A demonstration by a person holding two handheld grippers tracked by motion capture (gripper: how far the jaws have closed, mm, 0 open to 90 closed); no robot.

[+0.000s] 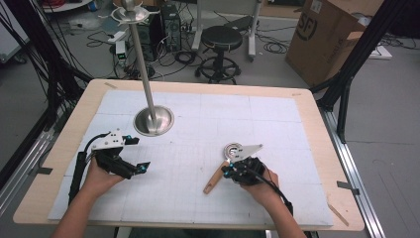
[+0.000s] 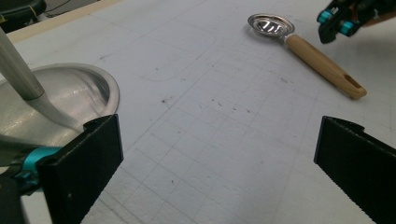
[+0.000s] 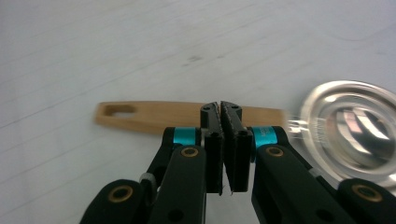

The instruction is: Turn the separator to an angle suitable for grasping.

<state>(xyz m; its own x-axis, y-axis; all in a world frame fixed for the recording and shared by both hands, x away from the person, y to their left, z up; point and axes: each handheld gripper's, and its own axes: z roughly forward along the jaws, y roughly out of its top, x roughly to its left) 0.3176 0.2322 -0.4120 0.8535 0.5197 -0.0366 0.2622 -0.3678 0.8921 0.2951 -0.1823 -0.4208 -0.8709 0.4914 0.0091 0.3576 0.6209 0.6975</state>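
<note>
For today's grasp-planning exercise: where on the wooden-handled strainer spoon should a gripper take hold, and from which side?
Probably the wooden handle at mid-length, coming from above with jaws across its width. The strainer spoon lies flat on the mat; the handle is straight and narrow, whereas the metal bowl is round and shallow.

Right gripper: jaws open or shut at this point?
Shut. In the right gripper view, the right gripper has its two black jaws pressed together with no gap, just in front of the spoon's wooden handle, gripping nothing.

The right gripper (image 3: 221,109) hides the middle of the spoon's wooden handle (image 3: 140,115) behind it; beside it the metal bowl (image 3: 348,130) is blurred and cut off by the edge.
</note>
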